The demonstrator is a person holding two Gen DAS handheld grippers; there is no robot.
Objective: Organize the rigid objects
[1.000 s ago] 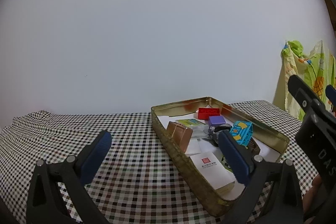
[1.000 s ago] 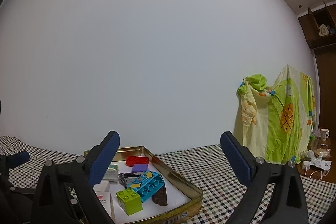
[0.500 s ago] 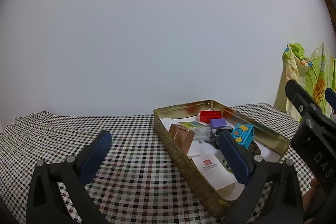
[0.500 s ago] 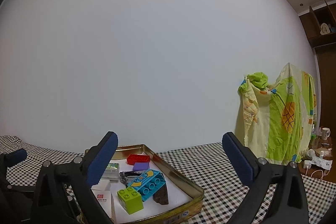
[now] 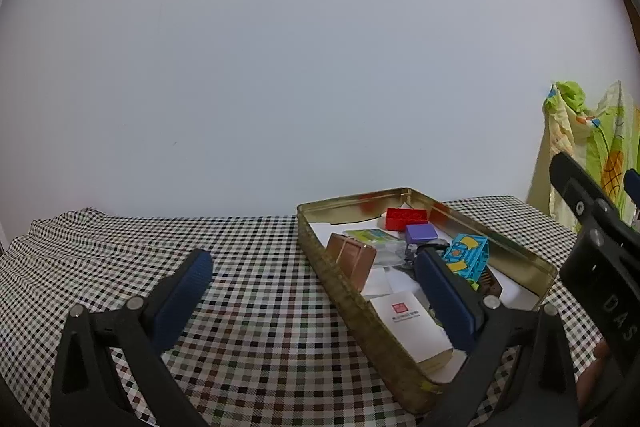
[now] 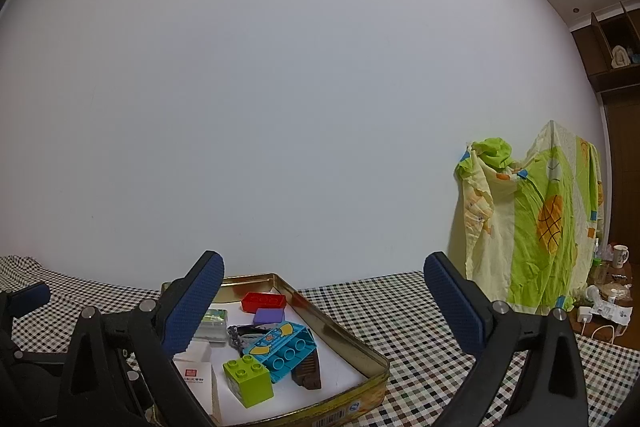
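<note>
A gold metal tin (image 5: 352, 301) (image 6: 332, 319) sits on the checked tablecloth and holds several small items: a red brick (image 5: 406, 218) (image 6: 263, 301), a purple block (image 5: 420, 233) (image 6: 269, 316), a blue brick (image 5: 468, 257) (image 6: 282, 349), a green brick (image 6: 248, 379), a copper box (image 5: 352, 263) and a white card box (image 5: 410, 325). My left gripper (image 5: 316, 301) is open and empty, raised over the tin's left rim. My right gripper (image 6: 324, 309) is open and empty, raised above the tin's far right side.
The checked tablecloth (image 5: 120, 259) stretches left of the tin and to its right (image 6: 416, 319). A plain white wall stands close behind. A yellow-green sheet (image 6: 532, 227) hangs at the right, with a mug and clutter on a low surface beyond it.
Both wrist views have lifted slightly, so the tin sits a little lower and farther in each. Both grippers stay open and nothing in the tin moved.
</note>
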